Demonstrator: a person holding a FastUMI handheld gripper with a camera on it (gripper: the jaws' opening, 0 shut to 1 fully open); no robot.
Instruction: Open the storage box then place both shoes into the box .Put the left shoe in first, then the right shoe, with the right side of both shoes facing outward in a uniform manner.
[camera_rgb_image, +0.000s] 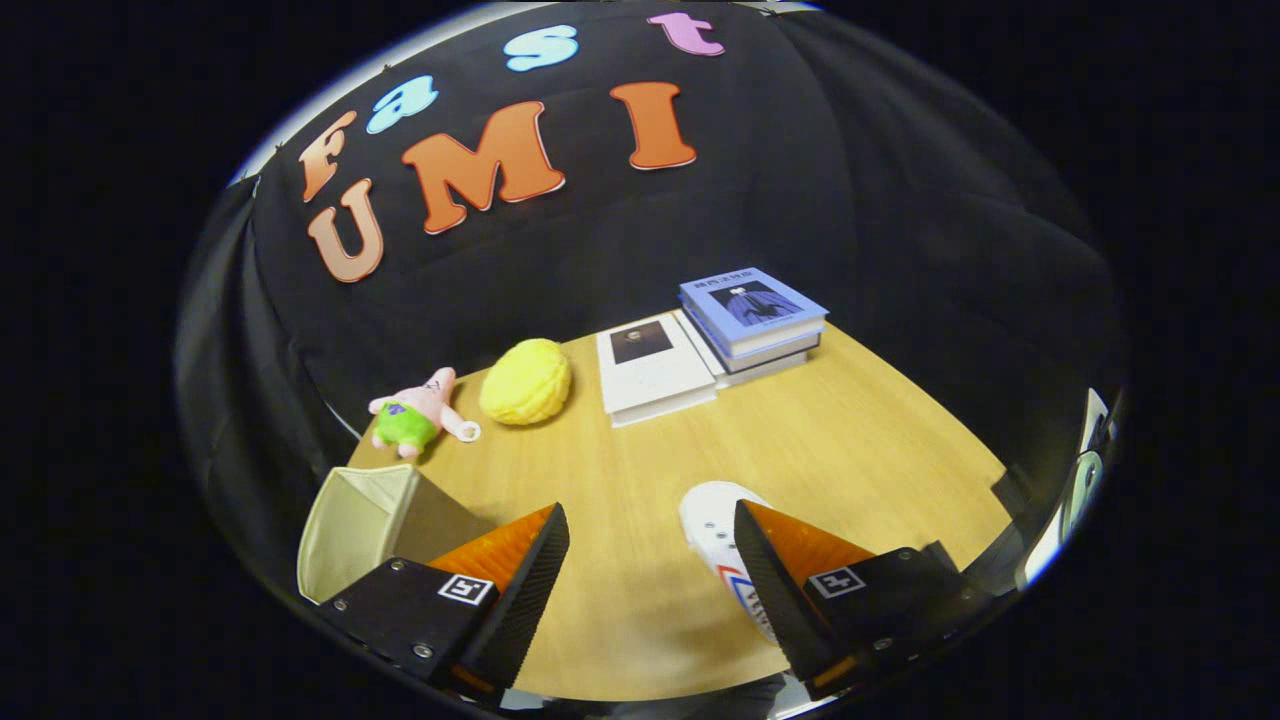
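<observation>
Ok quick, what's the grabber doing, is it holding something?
Gripper: open, holding nothing; the white shoe lies beside one of the fingers.

We look from a fisheye camera mounted on the gripper, facing forward along its two fingers, which stand apart at the near side of our view. The camera sits above the wooden table and tilts down across it toward the black cloth wall at the far end. We are near the tabletop: the white shoe and the open beige box lie close under the fingers, and the stacked books lie far beyond them
</observation>
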